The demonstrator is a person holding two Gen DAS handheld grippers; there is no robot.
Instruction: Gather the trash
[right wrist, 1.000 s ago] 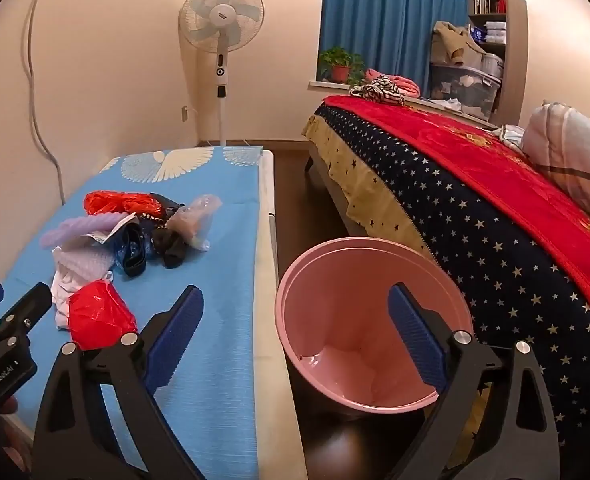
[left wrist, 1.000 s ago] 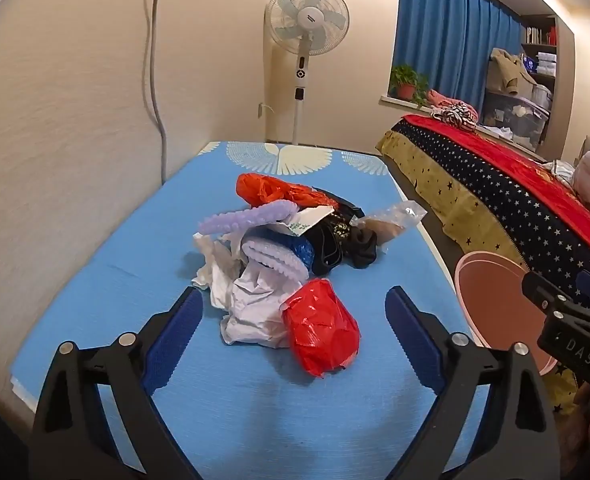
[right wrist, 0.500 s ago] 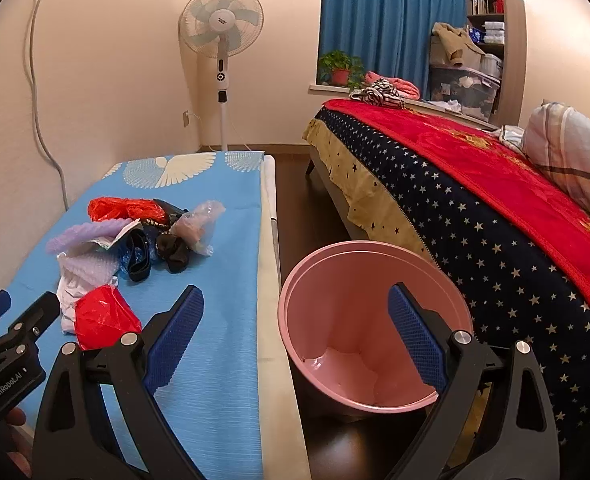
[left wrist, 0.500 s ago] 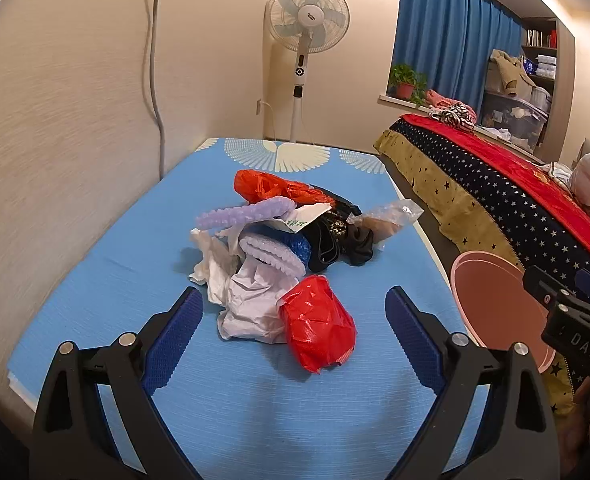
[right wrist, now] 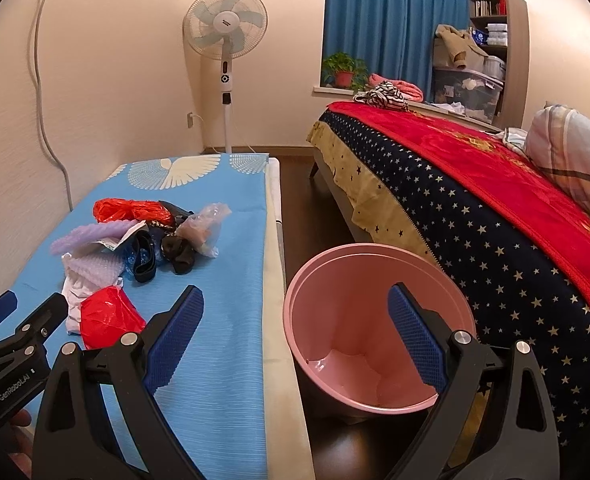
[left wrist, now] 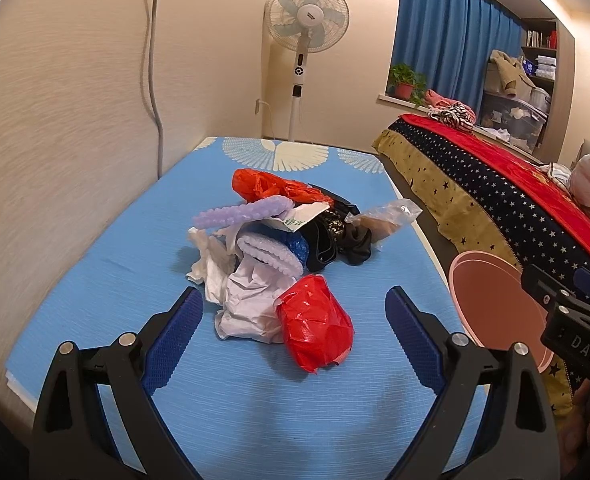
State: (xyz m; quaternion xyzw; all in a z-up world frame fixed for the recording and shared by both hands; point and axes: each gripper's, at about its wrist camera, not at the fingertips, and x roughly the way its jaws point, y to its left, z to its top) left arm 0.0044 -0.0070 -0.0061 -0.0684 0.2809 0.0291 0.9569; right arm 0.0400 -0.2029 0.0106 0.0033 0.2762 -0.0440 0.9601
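Both tongs gape wide: left gripper (left wrist: 291, 312) frames the crumpled red plastic bag (left wrist: 315, 330), right gripper (right wrist: 295, 316) hovers above the round pink plastic bin (right wrist: 335, 264).

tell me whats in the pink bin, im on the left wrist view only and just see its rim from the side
Observer: Nothing that I can make out. In the right wrist view the pink bin tilts its mouth toward the camera, and its bare floor shows.
Operator: where does it sit relative to the blue mat
Observer: On the dark floor, in the gap between the blue mat and the star-patterned bed.
Operator: is the right gripper holding anything
Observer: No. The right gripper is open and empty, aimed at the bin's mouth.
Operator: and my left one from outside
Observer: Only the left gripper side shows, beside the red bag; that bag is the trash piece nearest it.
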